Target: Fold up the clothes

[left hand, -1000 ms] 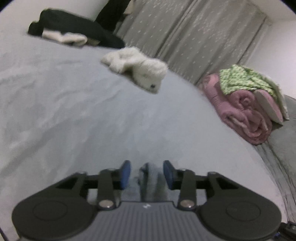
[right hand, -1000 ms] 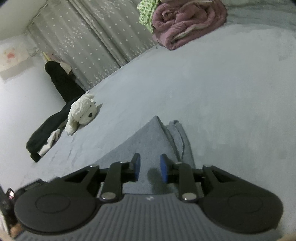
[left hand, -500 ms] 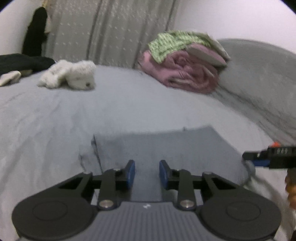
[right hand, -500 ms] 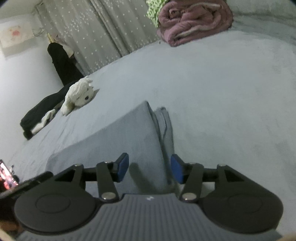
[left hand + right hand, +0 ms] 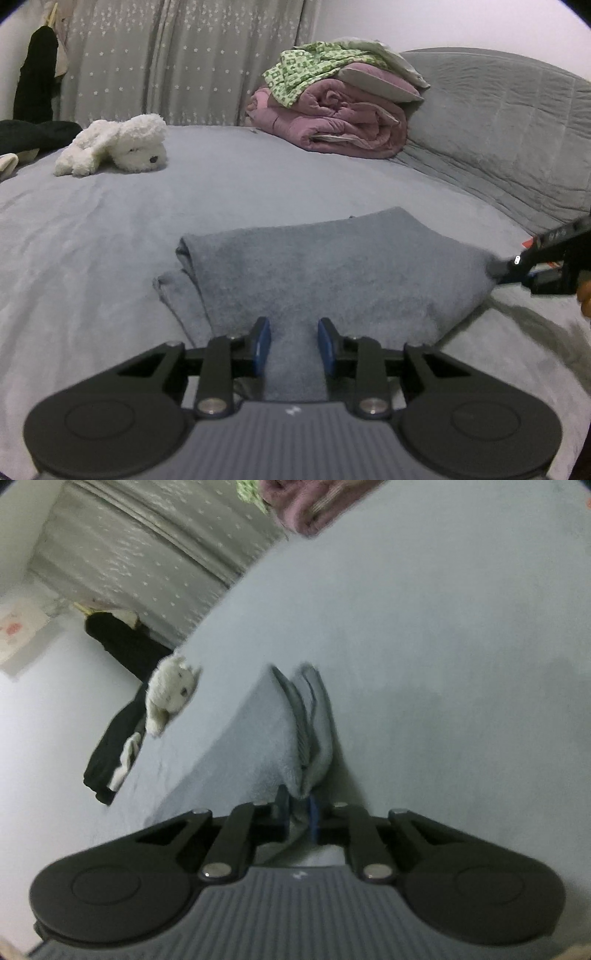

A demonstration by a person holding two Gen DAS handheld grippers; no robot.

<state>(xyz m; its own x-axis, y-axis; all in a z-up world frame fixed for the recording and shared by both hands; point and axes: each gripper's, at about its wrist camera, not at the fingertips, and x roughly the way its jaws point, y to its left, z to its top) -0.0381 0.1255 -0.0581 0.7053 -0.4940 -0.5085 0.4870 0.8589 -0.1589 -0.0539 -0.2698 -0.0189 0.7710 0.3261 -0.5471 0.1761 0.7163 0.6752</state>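
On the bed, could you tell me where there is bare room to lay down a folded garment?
Free: the broad sheet between the grey garment and the white plush dog, and the stretch left of the garment. Crowded: the far edge, with the plush, dark clothes and pink quilt roll.

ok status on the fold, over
Right gripper closing, pinching the grey garment at its edge. Left gripper straddles the near hem, grip unclear. Plush dog well clear.
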